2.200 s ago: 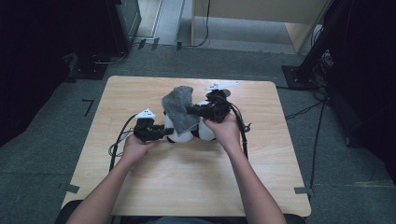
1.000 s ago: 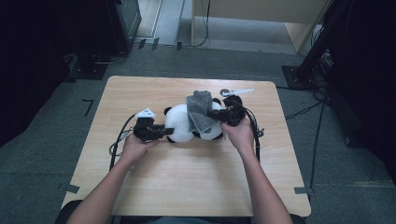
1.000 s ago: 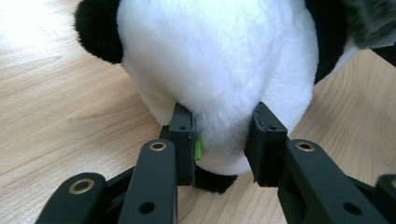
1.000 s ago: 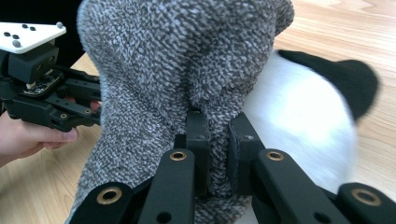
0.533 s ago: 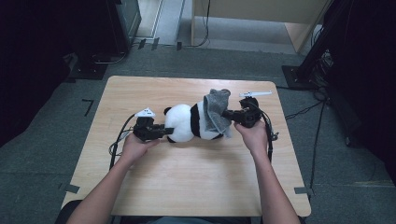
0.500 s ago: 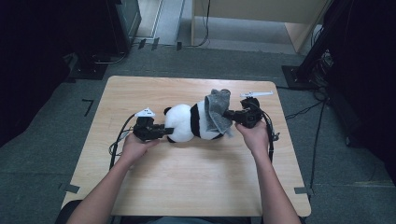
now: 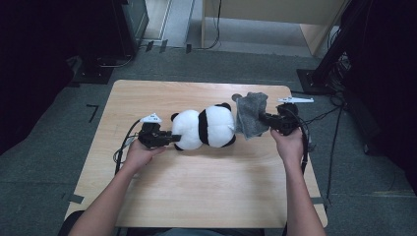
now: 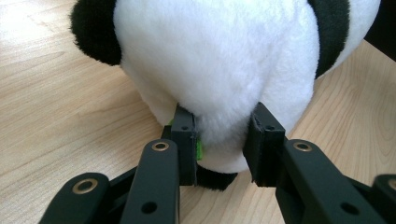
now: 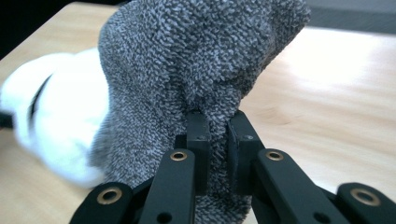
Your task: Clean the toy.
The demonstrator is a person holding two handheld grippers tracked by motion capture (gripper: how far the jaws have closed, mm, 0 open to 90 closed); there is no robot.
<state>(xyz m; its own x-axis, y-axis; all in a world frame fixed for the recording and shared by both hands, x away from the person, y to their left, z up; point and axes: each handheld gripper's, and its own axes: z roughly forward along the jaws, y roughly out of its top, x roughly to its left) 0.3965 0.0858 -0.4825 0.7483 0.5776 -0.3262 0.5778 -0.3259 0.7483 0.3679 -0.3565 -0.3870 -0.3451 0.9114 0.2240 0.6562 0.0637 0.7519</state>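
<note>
Left gripper (image 7: 169, 137), nearest the person, is clamped on the white plush of the toy panda (image 7: 204, 127), which lies on its side mid-table (image 7: 196, 196). Right gripper (image 7: 263, 119) is pinched nearly closed on a fold of the grey cloth (image 7: 251, 115), held just beside the panda's far end. A green tag shows at the left jaw; no lettering is readable.

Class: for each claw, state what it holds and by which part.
Left claw pinches the plush panda by its white end. Right claw grips the grey cloth by a bunched fold.
</note>
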